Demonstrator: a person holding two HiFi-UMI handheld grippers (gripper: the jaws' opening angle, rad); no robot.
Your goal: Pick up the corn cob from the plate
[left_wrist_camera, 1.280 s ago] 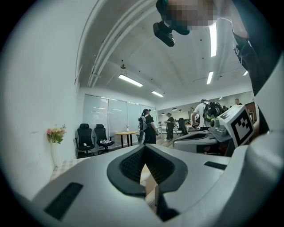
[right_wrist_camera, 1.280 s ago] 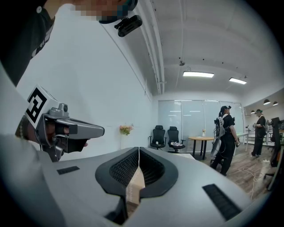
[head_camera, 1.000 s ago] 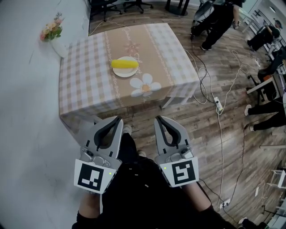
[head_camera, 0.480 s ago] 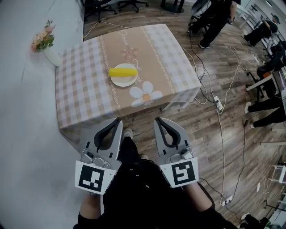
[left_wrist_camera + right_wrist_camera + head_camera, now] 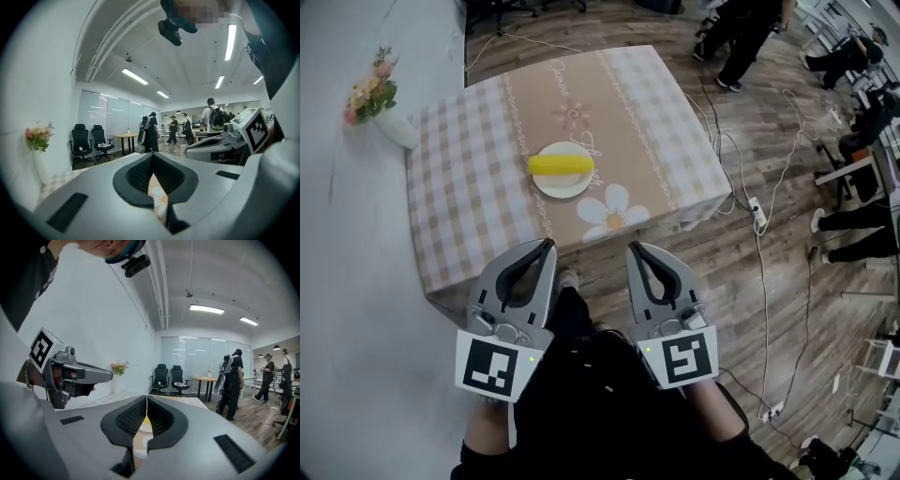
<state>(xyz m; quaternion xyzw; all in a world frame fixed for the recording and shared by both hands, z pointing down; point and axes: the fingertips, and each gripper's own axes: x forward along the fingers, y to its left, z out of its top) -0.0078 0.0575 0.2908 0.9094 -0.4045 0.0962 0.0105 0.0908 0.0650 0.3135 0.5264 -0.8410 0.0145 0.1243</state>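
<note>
A yellow corn cob (image 5: 561, 165) lies across a white plate (image 5: 563, 182) in the middle of a table with a checked cloth (image 5: 469, 197). Both grippers hang side by side in front of the table's near edge, short of the plate. My left gripper (image 5: 545, 246) is shut with nothing in it. My right gripper (image 5: 634, 249) is shut and empty too. In the right gripper view a sliver of the corn cob (image 5: 147, 420) shows through the slit of the jaws. The left gripper view shows only the cloth's flower print (image 5: 160, 198) through its slit.
A white vase of flowers (image 5: 382, 112) stands at the table's far left corner by the wall. Cables and a power strip (image 5: 757, 214) run over the wooden floor to the right. People (image 5: 750, 37) stand beyond the table, and office chairs (image 5: 89, 143) at the back.
The table with the plate and corn has come closer and lower in the head view. Both grippers have stayed shut, side by side.
</note>
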